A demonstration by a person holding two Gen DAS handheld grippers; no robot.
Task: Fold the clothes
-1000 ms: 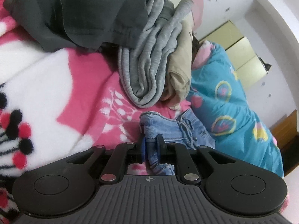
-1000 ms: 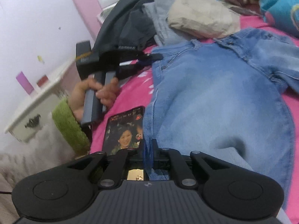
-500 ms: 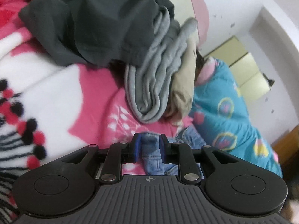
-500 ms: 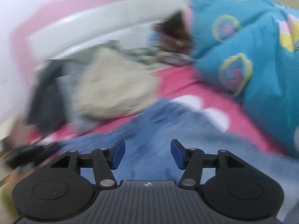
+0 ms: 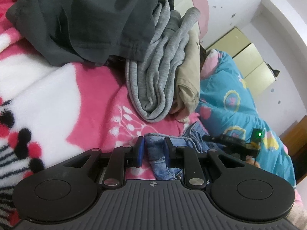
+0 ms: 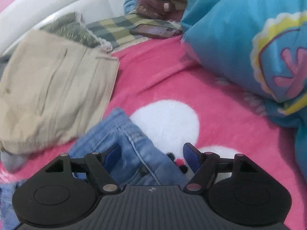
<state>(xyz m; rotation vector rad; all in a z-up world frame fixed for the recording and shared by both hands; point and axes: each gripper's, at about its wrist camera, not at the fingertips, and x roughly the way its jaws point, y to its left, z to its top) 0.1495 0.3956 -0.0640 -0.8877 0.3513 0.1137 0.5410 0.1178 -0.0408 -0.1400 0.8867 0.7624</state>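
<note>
Fuzzy fleece blanket (image 5: 92, 103), pink with white patches and black-red pom dots, covers the bed. Light blue denim jeans (image 6: 122, 140) lie on it, faded, stitched seams showing, crumpled at the edge nearest the folded pile. Left gripper (image 5: 153, 151): blue-padded fingers (image 5: 139, 149) narrow, a thick rolled denim hem sits between them; the right pad touches it, a slit shows at the left pad, so grip unclear. Right gripper (image 6: 151, 153): fingers wide and opening, over a jeans seam, pads not pressing cloth. Beside the jeans: folded beige trousers (image 6: 53, 95), smooth woven; ribbed grey knit garment (image 5: 159, 72), rolled folds; dark charcoal garment (image 5: 86, 19), thin, draped. Glossy teal quilt (image 6: 239, 38) with yellow-pink prints, puffy. A phone (image 6: 155, 31) lies on a checked cloth (image 6: 117, 28).
</note>
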